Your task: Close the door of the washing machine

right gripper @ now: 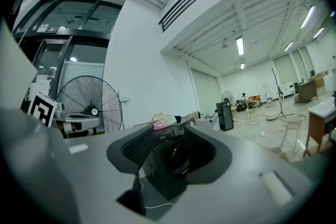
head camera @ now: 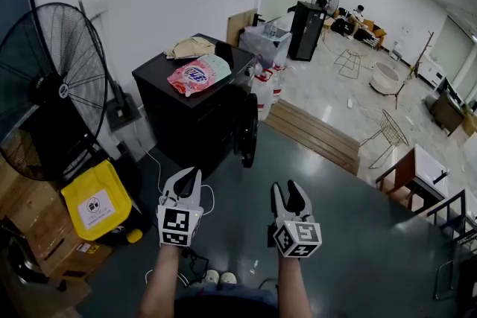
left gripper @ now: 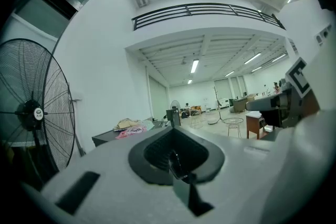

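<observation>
The door (head camera: 248, 130) of the washing machine (head camera: 195, 115) stands swung out from the machine's front, seen nearly edge-on in the head view, so the task's one step is not yet done. The black machine sits against the white wall, across a stretch of dark floor from the person, with a pink detergent bag (head camera: 197, 74) and a tan bundle of cloth (head camera: 190, 47) lying on its top. A large standing fan (head camera: 56, 93) and a yellow bin (head camera: 97, 201) are off to its left.

Both grippers are held level and well apart from the machine; neither touches the door. The left gripper (head camera: 188, 180) has its jaws together with nothing between them. The right gripper (head camera: 288, 196) has its jaws partly apart and empty (its own view looks through the gap straight at the machine's front and the round door).

By this reading the work is at its start: the approach across the floor, the contact with the door and the push to shut it all remain.
</observation>
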`<state>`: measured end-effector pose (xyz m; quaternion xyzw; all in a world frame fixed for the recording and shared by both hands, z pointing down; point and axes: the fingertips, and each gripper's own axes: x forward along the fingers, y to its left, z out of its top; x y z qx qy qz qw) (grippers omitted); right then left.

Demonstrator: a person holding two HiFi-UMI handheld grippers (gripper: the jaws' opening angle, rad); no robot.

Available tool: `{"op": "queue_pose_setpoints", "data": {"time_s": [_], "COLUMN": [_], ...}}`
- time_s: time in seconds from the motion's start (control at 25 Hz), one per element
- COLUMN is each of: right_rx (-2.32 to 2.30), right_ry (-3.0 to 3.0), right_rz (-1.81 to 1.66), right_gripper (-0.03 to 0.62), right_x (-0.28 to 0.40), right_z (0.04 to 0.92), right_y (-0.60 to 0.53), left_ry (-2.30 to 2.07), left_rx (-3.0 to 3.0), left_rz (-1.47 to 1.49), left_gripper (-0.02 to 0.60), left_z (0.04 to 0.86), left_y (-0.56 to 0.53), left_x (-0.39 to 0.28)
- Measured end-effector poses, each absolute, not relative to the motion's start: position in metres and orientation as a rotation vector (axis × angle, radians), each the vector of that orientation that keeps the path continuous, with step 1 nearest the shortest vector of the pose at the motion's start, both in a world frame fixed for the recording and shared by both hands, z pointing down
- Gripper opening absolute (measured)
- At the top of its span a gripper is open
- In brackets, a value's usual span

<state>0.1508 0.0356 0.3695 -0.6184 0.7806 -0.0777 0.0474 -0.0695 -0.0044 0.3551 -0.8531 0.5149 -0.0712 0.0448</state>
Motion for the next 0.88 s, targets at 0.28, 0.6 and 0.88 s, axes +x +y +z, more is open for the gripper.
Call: {"op": "queue_pose_setpoints", "data": {"time_s": [0.28, 0.6, 0.88], "right_rx": [-1.83, -1.796, -1.767], "right_ry": [2.419, 2.434, 2.44], "right_rz": [-0.273, -0.319, -0.323], "right_gripper": [0.272, 0.282, 0.282], "right_x": [0.15, 0.156, 0.16], "right_z": [0.382, 0.392, 0.401], "right_y": [0.037, 0.028, 0.006], "left_ry": [1.61, 1.66, 1.707], "left_rx": [-2.62, -2.604, -2.564], "left_rz": [-0.217, -0.239, -0.221], "left_gripper": [0.008, 0.008, 0.008], "left_z": [0.368, 0.371, 0.376], "left_y": [0.002, 0.002, -0.009], "left_x": [-0.072, -0.07, -0.078]}}
